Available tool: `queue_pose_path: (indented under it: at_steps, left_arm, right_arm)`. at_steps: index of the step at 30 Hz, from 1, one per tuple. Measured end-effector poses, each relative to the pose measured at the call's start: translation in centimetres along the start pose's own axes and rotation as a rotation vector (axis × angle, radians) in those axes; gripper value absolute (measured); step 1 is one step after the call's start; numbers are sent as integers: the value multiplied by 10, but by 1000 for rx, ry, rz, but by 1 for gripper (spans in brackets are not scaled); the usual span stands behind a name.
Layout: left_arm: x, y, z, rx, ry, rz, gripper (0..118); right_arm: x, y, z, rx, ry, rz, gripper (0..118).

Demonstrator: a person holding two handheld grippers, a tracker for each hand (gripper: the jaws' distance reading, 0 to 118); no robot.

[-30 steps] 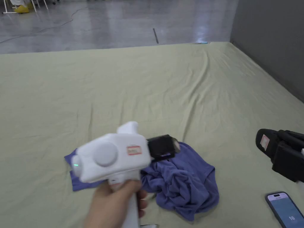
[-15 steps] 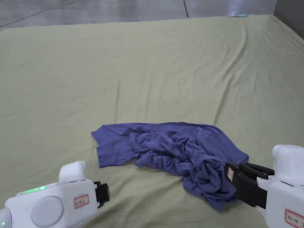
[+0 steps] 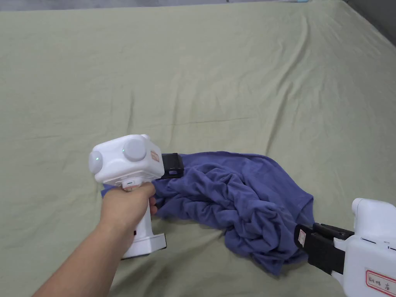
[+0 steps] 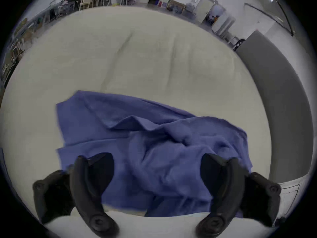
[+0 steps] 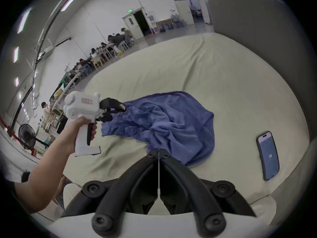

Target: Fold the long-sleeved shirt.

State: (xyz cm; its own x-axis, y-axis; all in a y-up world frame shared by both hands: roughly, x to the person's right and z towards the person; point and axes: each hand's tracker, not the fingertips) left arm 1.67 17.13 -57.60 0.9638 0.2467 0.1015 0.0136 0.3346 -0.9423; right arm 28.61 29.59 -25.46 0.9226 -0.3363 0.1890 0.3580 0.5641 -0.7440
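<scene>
The shirt (image 3: 247,201) is seen crumpled in a blue heap on the sheet (image 3: 216,77), toward its near edge, with one flatter part stretched out to the left and the bulk bunched to the right. No fold is laid in it yet. The left gripper (image 3: 174,165) is held at the shirt's left end, just above the cloth; in the left gripper view its jaws are spread wide apart over the fabric (image 4: 154,155), and nothing is pinched between them. It is gripped by the left hand (image 3: 125,205), the bare forearm reaching in from the lower left. The right gripper (image 3: 305,238) is held low at the shirt's near right corner, its tip just beside the bunched cloth; whether the cloth is touched cannot be told. In the right gripper view its jaws (image 5: 158,154) are closed together with only a thin slit between them, and no cloth is caught there. A phone (image 5: 268,155) is lying face up on the sheet, well to the right of the shirt. Beyond the sheet, people (image 5: 103,49) are seated at tables, and a fan (image 5: 27,136) stands on the floor.
</scene>
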Motion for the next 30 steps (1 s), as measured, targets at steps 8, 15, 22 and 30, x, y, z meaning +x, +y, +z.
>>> queue_pose_path:
  at_steps: [8,15,22,30]
  left_arm:
    - [18,-21,36,24,-48,-140,3]
    - [9,-26,113,142,-159,-106,3]
    - [9,-35,143,201,-177,-116,3]
    - [-45,-56,182,234,-143,42,3]
  right_arm:
    - [22,5,-16,-35,-42,-18,3]
    - [72,61,-74,-186,58,-269,115]
    - [93,64,-180,-407,0,-413,101]
    - [54,65,-127,-176,-99,-88,10]
